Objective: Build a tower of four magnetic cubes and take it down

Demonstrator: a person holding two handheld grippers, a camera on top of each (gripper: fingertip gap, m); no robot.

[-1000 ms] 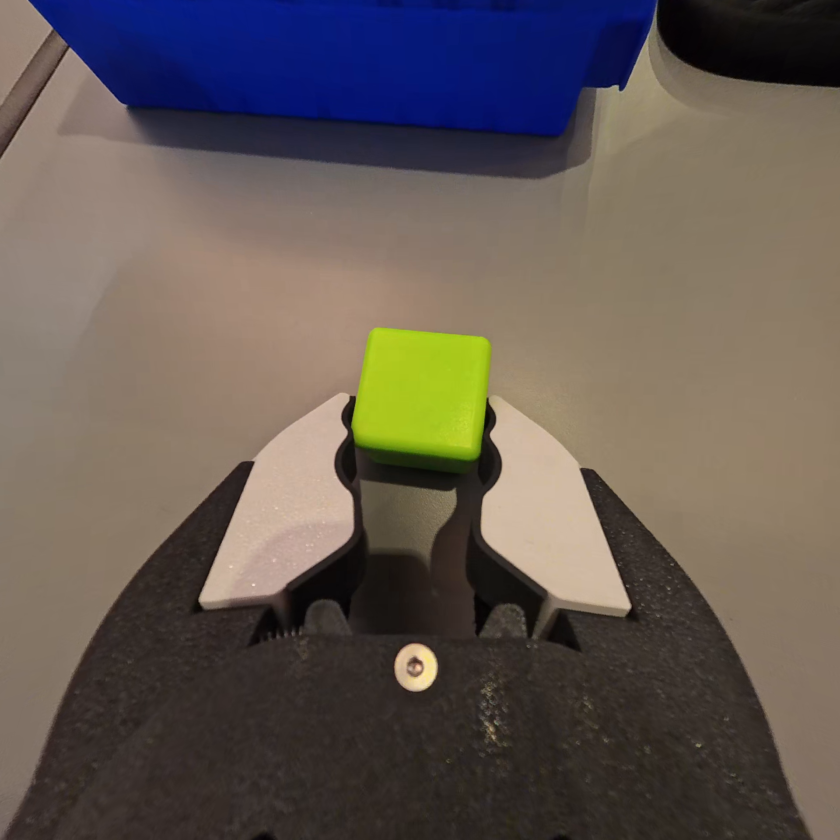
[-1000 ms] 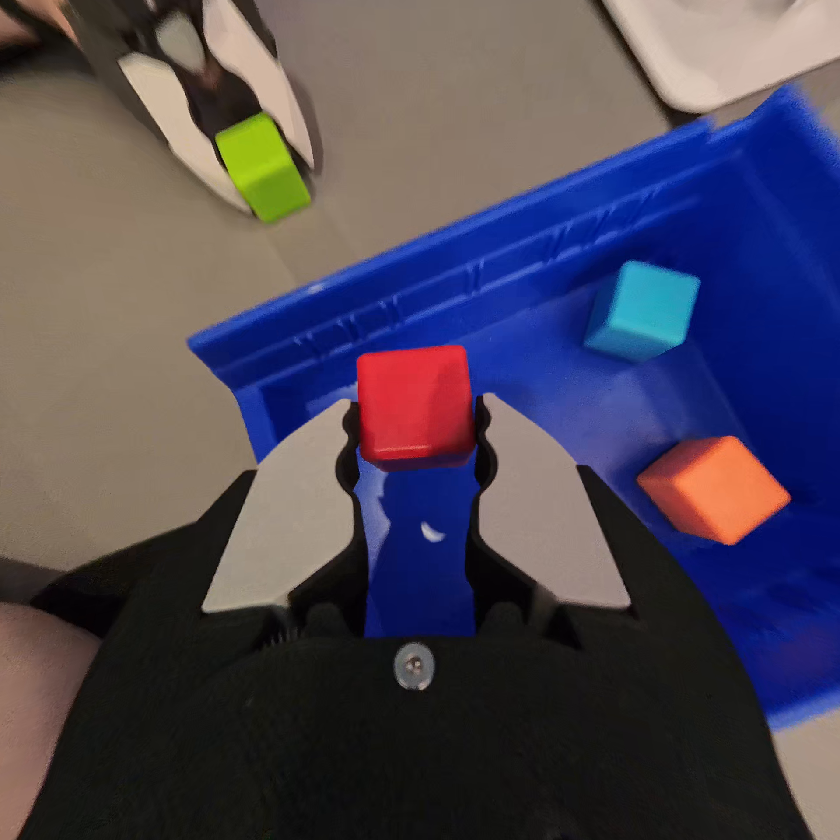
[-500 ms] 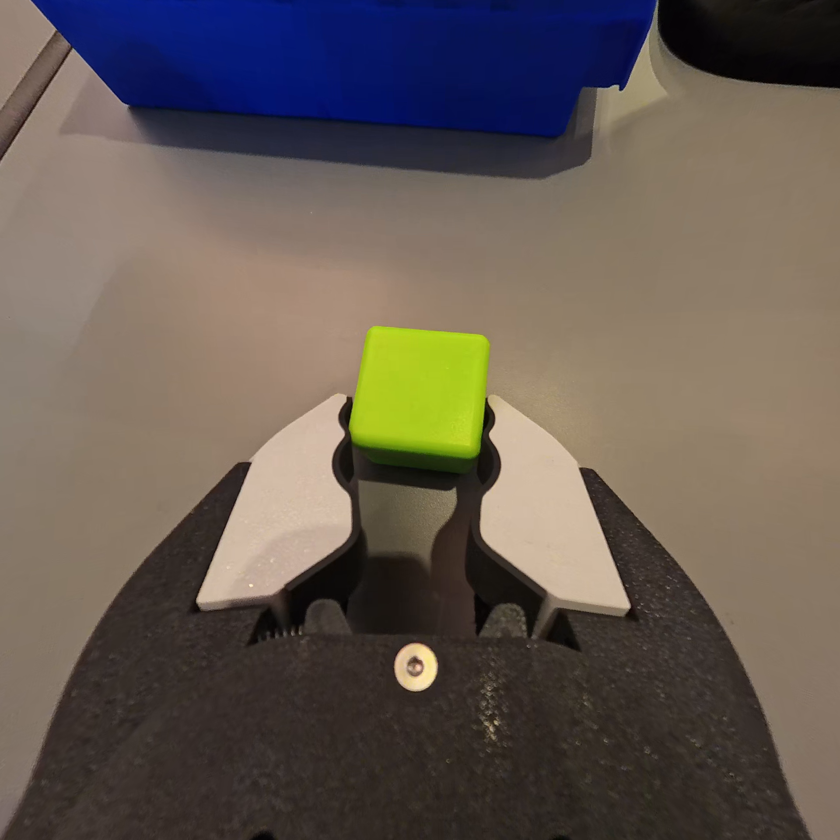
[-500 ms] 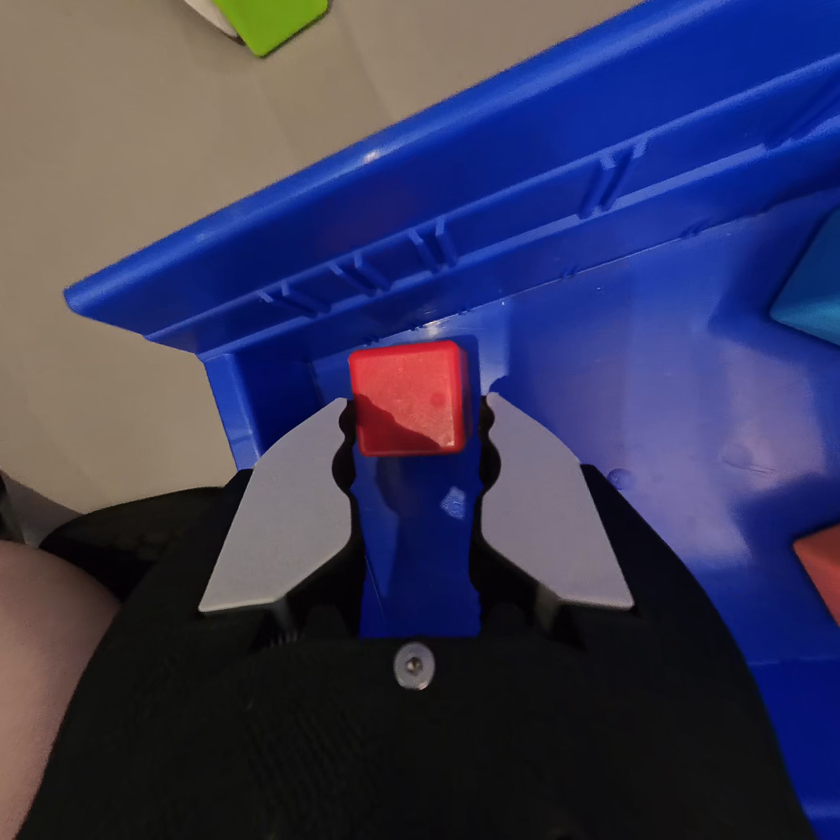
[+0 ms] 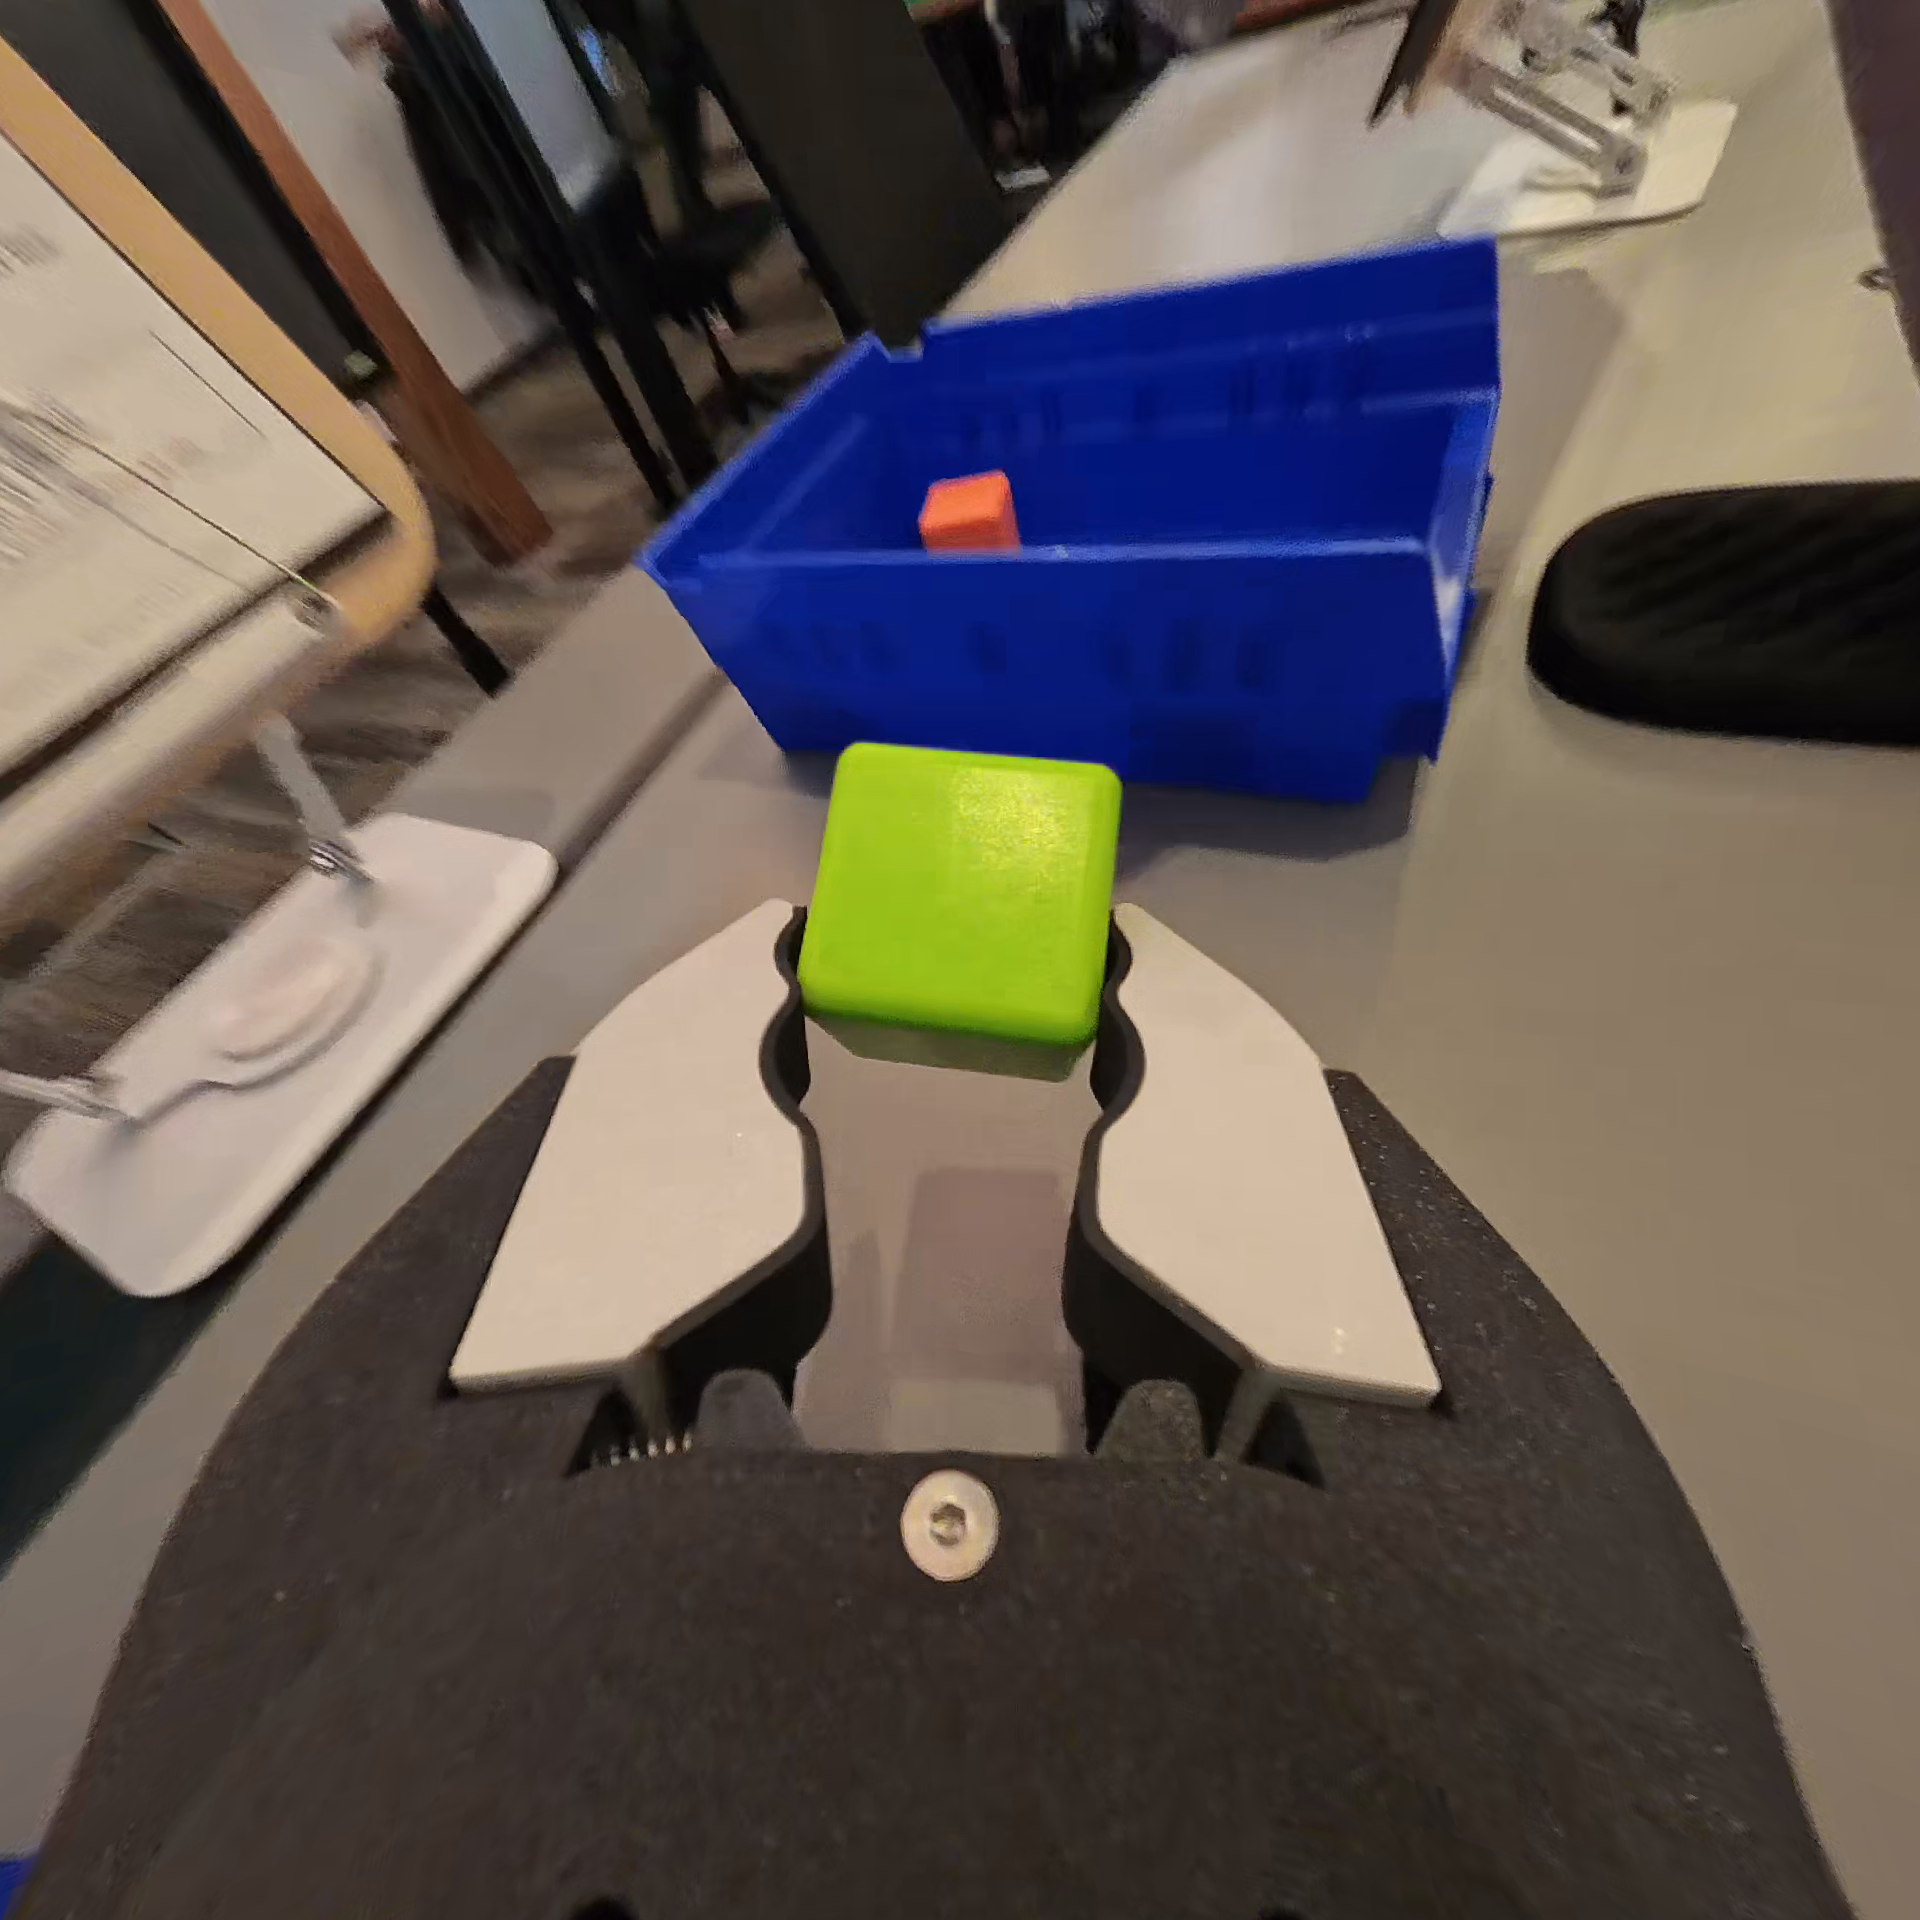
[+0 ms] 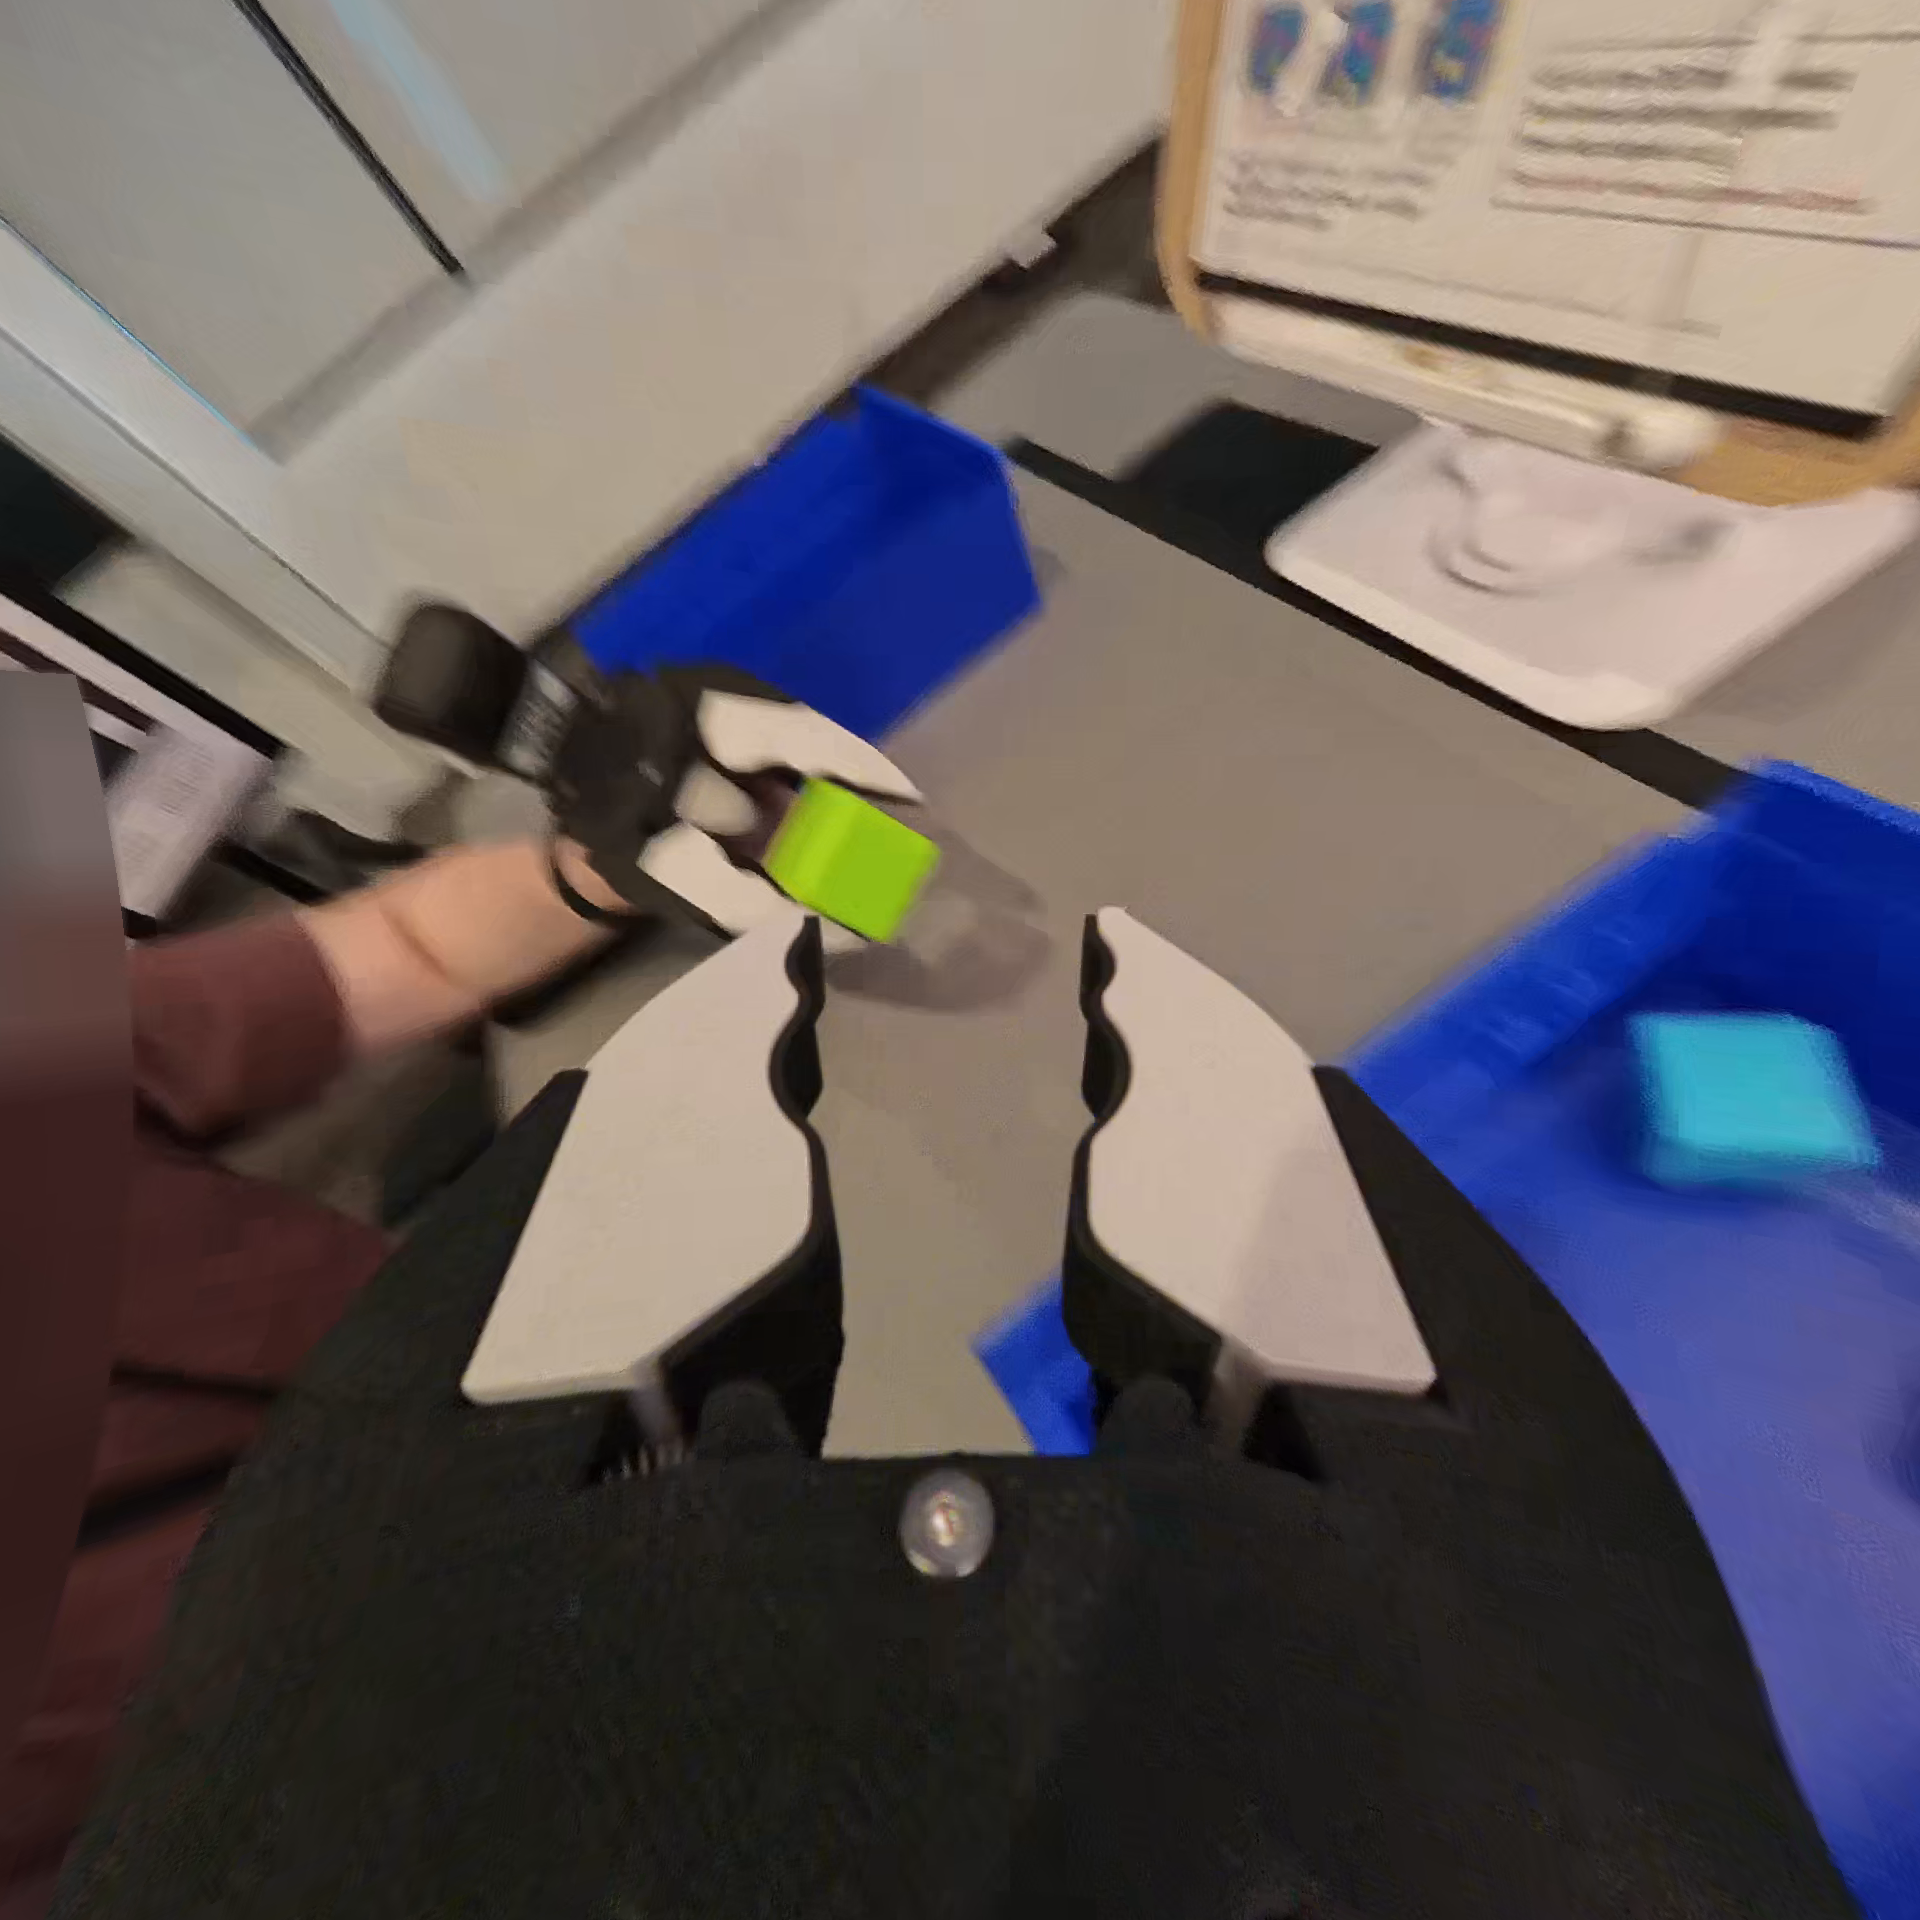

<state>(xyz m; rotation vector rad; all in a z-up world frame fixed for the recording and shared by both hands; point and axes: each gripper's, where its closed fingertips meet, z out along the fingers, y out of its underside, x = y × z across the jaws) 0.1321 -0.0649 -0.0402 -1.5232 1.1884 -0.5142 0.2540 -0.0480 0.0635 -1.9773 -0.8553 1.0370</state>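
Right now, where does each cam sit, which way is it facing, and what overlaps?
Left wrist view: sits on the left gripper, looks forward along the grey table at the blue bin with an orange cube inside; shows its own fingers shut on the green cube.
Right wrist view: sits on the right gripper, fingers apart and empty, looks across the table; a hand and sleeve show.
Shared: the green cube, the left gripper, the table, a blue bin.

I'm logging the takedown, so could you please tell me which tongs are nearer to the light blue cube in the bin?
Right. The right tongs hang open at the blue bin's edge, beside the light blue cube; the left tongs hold the green cube farther off.
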